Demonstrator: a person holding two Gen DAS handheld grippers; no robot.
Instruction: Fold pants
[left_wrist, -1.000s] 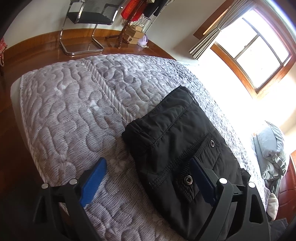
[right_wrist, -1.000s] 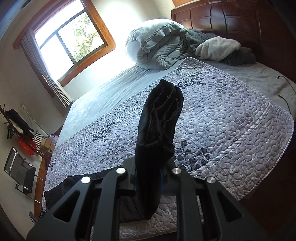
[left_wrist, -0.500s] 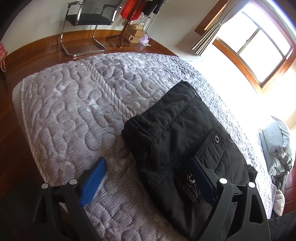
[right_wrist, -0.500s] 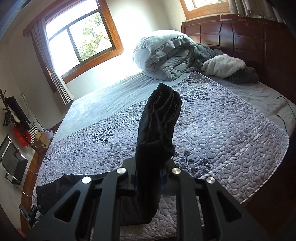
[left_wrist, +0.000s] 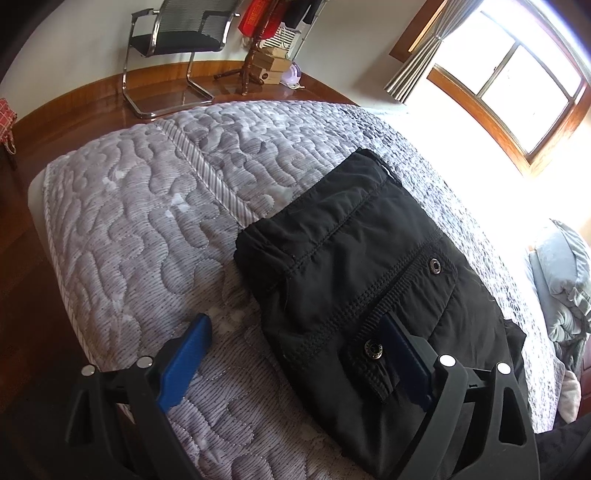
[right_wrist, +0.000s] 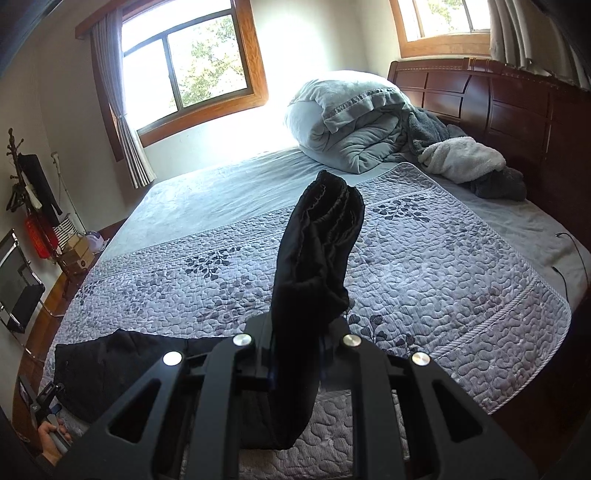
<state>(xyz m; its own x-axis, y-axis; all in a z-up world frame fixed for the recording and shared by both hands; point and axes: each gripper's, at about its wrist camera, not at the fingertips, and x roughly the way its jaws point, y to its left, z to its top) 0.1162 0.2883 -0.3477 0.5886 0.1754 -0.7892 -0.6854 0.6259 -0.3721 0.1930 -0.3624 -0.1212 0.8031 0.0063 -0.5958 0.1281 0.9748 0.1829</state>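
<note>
Here the right tongs (right_wrist: 295, 354) are clamped on the bunched leg end of the black pants (left_wrist: 362, 266), which sticks up ahead of them above the bed (right_wrist: 443, 266). The left tongs (left_wrist: 295, 354) stand wide apart, the folded waist part lying between and under their right finger.

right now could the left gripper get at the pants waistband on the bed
Probably yes: the left gripper is open, one finger already over the pants, the other over the quilt, with nothing between.
</note>
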